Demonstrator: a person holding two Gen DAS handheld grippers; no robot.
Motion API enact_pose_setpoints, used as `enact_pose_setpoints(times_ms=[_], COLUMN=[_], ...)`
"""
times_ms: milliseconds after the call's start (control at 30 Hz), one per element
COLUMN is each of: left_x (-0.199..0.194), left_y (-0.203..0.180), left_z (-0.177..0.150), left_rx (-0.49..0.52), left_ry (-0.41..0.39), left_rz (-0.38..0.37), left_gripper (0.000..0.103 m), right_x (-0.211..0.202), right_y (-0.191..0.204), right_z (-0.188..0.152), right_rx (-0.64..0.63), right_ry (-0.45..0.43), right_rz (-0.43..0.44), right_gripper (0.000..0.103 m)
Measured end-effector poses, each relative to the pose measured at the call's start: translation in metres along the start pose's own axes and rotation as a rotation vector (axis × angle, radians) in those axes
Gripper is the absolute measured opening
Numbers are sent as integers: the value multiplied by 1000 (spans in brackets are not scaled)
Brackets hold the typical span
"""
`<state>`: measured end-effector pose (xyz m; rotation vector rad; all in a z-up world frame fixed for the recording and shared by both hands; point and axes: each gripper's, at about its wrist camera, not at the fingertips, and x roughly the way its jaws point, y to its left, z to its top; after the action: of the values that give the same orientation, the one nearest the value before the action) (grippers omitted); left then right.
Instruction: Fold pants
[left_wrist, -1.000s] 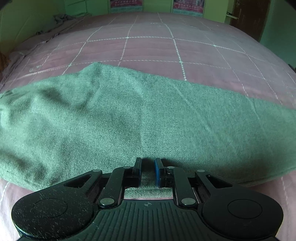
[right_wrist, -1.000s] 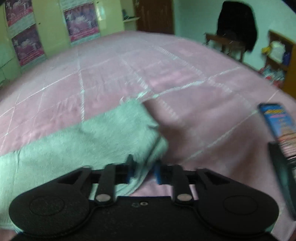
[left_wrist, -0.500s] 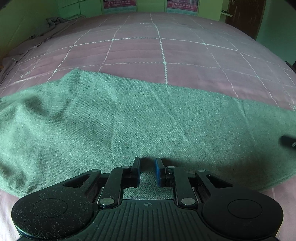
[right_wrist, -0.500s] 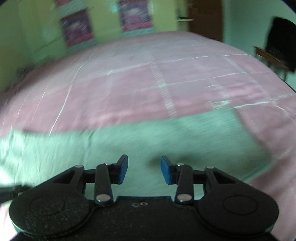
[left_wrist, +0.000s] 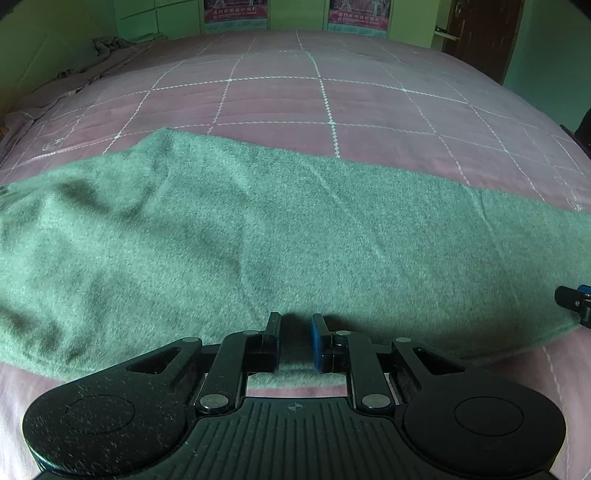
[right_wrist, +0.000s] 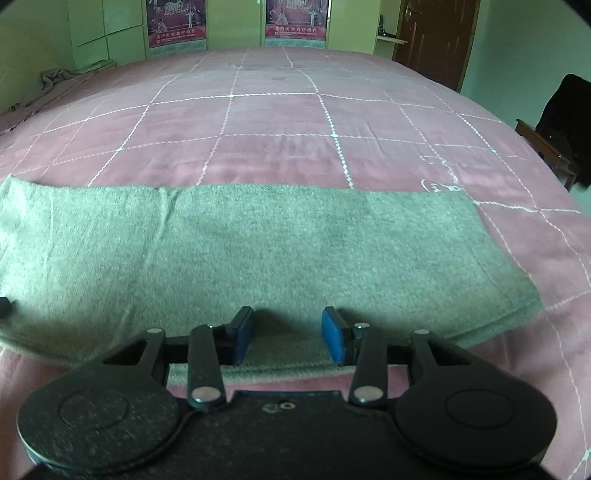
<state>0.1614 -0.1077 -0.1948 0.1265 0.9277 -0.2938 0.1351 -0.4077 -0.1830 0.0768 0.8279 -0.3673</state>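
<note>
Green-grey pants (left_wrist: 280, 236) lie flat across the pink checked bedspread (left_wrist: 317, 99), one long band from left to right. My left gripper (left_wrist: 294, 325) sits at their near edge, its jaws almost together and pinching the fabric. In the right wrist view the leg of the pants (right_wrist: 295, 251) ends in a straight hem at the right. My right gripper (right_wrist: 288, 325) hangs over the near edge with its jaws opening; cloth lies beneath them but the pads do not press it. The right gripper's tip (left_wrist: 574, 302) shows at the left view's right edge.
The bedspread (right_wrist: 280, 122) stretches far beyond the pants. A crumpled cloth (left_wrist: 107, 44) lies at the bed's far left. A dark chair with clothing (right_wrist: 565, 125) stands off the right side, and a brown door (right_wrist: 436, 37) and wall posters lie behind.
My right gripper let go of the leg end, swung left and rolled level, and its jaws widened; the leg now lies flat. The left gripper has hardly moved.
</note>
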Motion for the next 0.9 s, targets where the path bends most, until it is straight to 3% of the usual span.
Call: enact_pose_setpoints(times_ms=[167, 267, 400, 667, 900], left_x=[-14, -21, -11, 18, 3], left_y=[8, 33, 79, 171, 228], left_z=[-1, 3, 18, 16, -2], left_rx=[4, -42, -107, -134, -201], left_ry=[-22, -57, -47, -6, -12], left_rz=[26, 74, 137, 325, 341], left_gripper=[17, 17, 17, 17, 17], right_x=[-7, -15, -21, -8, 16], right_y=[10, 15, 28, 133, 197], right_z=[1, 2, 10, 38, 35], right_rx=[-6, 9, 81, -80, -182], right_ry=[5, -12, -25, -27, 42], right_rz=[-26, -26, 45, 162, 200], right_gripper=[42, 44, 44, 44, 48])
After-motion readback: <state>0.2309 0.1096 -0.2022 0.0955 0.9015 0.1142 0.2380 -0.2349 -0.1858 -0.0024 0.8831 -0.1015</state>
